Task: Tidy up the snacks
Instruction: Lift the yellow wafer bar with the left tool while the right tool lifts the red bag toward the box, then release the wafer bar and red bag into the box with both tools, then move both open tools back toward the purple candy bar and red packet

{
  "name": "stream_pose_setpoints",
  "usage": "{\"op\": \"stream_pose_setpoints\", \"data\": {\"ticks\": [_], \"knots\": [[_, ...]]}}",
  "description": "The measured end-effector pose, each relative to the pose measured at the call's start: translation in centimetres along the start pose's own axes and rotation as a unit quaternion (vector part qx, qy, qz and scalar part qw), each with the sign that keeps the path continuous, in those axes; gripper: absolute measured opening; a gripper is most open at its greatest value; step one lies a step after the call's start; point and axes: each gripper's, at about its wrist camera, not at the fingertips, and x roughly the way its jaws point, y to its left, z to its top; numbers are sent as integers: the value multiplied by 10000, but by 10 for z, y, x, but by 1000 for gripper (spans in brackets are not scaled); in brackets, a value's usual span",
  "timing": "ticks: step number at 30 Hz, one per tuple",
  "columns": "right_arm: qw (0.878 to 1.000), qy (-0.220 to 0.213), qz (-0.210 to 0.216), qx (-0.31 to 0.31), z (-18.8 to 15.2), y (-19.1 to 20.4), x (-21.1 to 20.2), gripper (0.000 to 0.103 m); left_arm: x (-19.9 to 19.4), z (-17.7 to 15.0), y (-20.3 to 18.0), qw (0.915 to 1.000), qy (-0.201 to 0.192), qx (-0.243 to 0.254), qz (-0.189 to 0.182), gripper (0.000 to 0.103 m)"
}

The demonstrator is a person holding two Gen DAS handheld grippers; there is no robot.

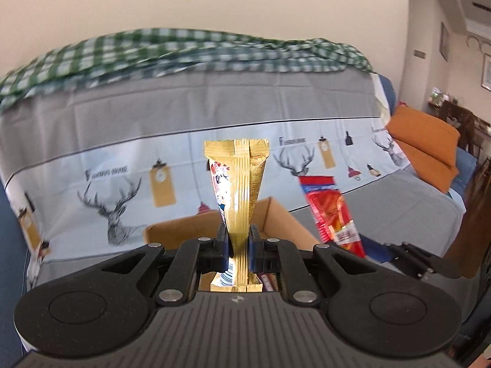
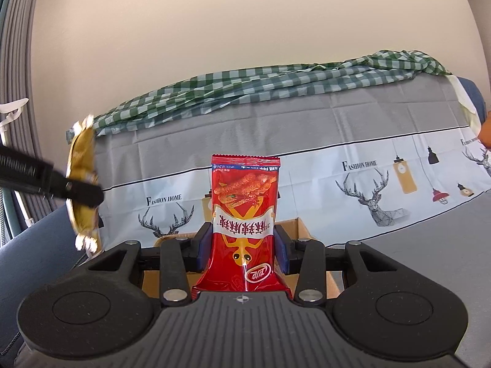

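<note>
Left wrist: left gripper [image 1: 239, 245] pinched tight on gold packet [image 1: 237, 184], upright above box [image 1: 276, 214]. Red packet [image 1: 333, 211] to right. Behind: deer-print cover [image 1: 107, 190], checked cloth [image 1: 184, 49], orange cushion [image 1: 426, 141].

Right wrist: right gripper [image 2: 244, 242] clamps red packet [image 2: 245, 214], Chinese lettering upside down. Cover reads "FASHION HOME". Gold packet [image 2: 81, 153] far left, blurred.

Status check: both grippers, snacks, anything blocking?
Left hand-held gripper shut on gold packet. Right hand-held gripper shut on red packet. Cardboard box open below, nothing blocking.
</note>
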Motion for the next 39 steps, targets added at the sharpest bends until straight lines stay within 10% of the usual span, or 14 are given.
{"op": "stream_pose_setpoints", "data": {"ticks": [6, 8, 10, 13, 17, 24, 27, 30, 35, 39], "knots": [[10000, -37, -44, 3, -1, -2, -2, 43, 7, 1, -13, 9999, 24, 123, -108, 14], [10000, -29, -54, -17, -2, -2, -2, 45, 9, -1, -14, 9997, 86, 116, -214, 31], [9999, 62, -77, -65, -3, 0, 1, 58, 7, -5, -12, 9995, 17, 145, -292, 52], [9995, 83, -241, -177, -5, 4, 2, 80, 0, -19, -5, 9994, -115, 225, -223, 53], [9994, 113, -314, -117, -6, -1, 1, 81, -9, -53, 27, 9999, -110, -47, -33, 53], [9986, 158, -312, -402, -12, 8, 2, 82, -9, -143, 97, 9937, 814, -747, 212, 11], [9982, 186, -232, -515, -14, 16, 4, 82, -6, -161, 115, 9912, 914, -907, 297, 10], [9978, 211, -116, -614, -17, 25, 6, 77, 1, -159, 128, 9918, 799, -940, 341, 10], [9975, 326, 325, -544, -18, 34, 8, 35, 33, -137, 147, 9947, 574, -774, 366, 10], [9979, 415, 364, -339, -17, 35, 11, 35, 84, -119, 169, 9956, 712, -384, 473, 18]]}}
